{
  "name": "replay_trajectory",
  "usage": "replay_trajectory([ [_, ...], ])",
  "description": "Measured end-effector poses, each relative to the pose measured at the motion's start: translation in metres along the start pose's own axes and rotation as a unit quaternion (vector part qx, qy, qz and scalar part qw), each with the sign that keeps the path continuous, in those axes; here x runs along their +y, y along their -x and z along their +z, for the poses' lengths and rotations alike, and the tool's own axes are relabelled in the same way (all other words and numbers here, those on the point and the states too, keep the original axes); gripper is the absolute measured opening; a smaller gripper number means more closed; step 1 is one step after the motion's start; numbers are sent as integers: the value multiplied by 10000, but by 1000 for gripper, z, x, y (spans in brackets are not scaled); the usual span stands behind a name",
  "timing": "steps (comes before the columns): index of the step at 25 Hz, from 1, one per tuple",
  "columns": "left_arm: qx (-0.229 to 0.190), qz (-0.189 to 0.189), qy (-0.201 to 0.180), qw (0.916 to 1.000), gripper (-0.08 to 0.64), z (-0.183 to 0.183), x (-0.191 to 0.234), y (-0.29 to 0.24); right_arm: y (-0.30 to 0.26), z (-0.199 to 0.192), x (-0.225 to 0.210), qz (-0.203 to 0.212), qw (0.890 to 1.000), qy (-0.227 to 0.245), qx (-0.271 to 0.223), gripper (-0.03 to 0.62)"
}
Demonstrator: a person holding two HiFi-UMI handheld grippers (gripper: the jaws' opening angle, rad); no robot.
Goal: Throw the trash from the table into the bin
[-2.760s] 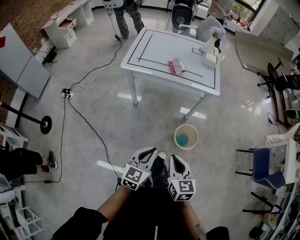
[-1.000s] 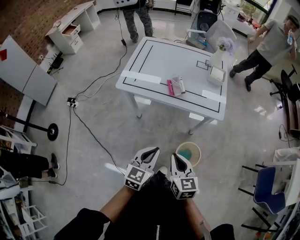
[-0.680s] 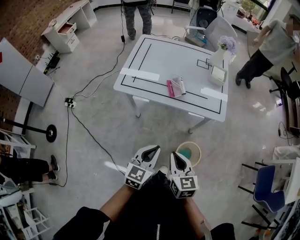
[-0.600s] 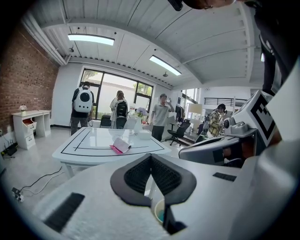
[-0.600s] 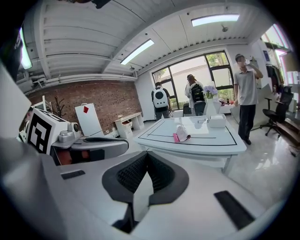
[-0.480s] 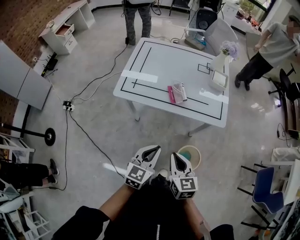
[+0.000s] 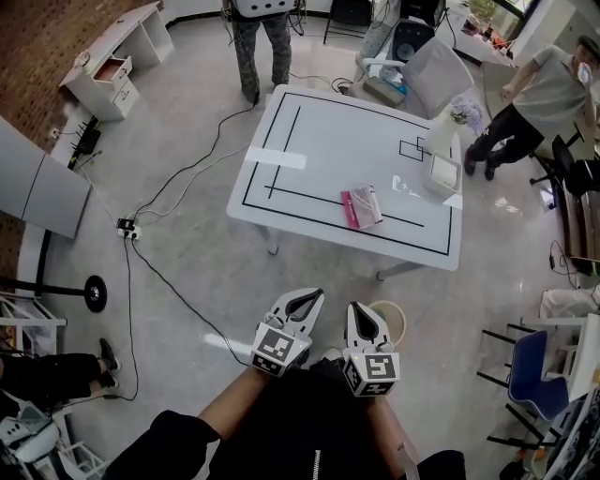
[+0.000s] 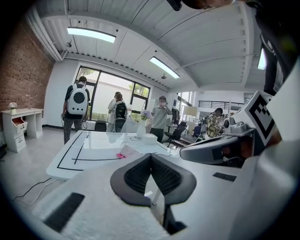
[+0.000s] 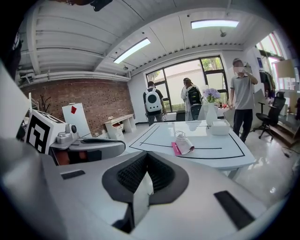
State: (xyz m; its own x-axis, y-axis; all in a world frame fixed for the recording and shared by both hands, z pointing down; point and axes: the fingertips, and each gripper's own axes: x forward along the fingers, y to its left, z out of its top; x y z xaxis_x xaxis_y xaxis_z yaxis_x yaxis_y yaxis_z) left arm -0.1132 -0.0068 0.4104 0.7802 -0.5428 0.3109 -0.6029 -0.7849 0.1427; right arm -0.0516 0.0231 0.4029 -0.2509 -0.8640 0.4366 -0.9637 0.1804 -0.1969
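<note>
The trash, a crumpled clear wrapper on a pink packet (image 7: 360, 206), lies near the front edge of the white table (image 7: 319, 150) with black lines. It also shows in the left gripper view (image 8: 123, 152) and the right gripper view (image 9: 184, 143). A beige bin (image 7: 392, 320) stands on the floor before the table, half hidden behind my right gripper (image 7: 359, 310). My left gripper (image 7: 304, 296) is held beside it. Both are held low, short of the table, with jaws shut and empty; the left gripper (image 8: 151, 156) and the right gripper (image 9: 146, 155) show their pads meeting.
A vase of flowers (image 7: 451, 127) and a white box (image 7: 441, 173) stand at the table's right end. One person (image 7: 539, 89) walks at the right, another (image 7: 261, 28) stands behind the table. Cables (image 7: 173, 281) cross the floor at the left. A blue chair (image 7: 530, 361) is at the right.
The table and bin have drawn nearer in the head view as I move forward. Both grippers stay shut side by side. The person at the right has shifted.
</note>
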Motion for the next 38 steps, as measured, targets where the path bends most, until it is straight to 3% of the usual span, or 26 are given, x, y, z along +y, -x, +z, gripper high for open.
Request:
replay_trajectory([
  [8, -20, -210, -192, 9996, 8, 11, 35, -14, -34, 18, -1, -267, 9996, -20, -103, 9],
  [12, -59, -285, 173, 9994, 8, 17, 40, -30, -51, 26, -15, -326, 9994, -66, -135, 8],
  [15, -50, -284, 172, 9994, 8, 21, 47, -51, -68, 32, -31, -297, 9994, -80, -131, 8],
  [18, -74, -175, 272, 9995, 8, 29, 54, -71, -84, 38, -46, -211, 9997, -89, -98, 8],
  [27, 52, 154, -3, 9999, 8, 47, 83, -123, -129, 65, -90, 156, 9999, 16, -36, 9],
  [32, -27, 480, 171, 9987, 8, 60, 93, -142, -146, 72, -110, 306, 9995, 24, -14, 9],
  [38, 72, 517, 222, 9984, 8, 64, 95, -162, -160, 75, -135, 234, 9996, 101, 117, 9],
])
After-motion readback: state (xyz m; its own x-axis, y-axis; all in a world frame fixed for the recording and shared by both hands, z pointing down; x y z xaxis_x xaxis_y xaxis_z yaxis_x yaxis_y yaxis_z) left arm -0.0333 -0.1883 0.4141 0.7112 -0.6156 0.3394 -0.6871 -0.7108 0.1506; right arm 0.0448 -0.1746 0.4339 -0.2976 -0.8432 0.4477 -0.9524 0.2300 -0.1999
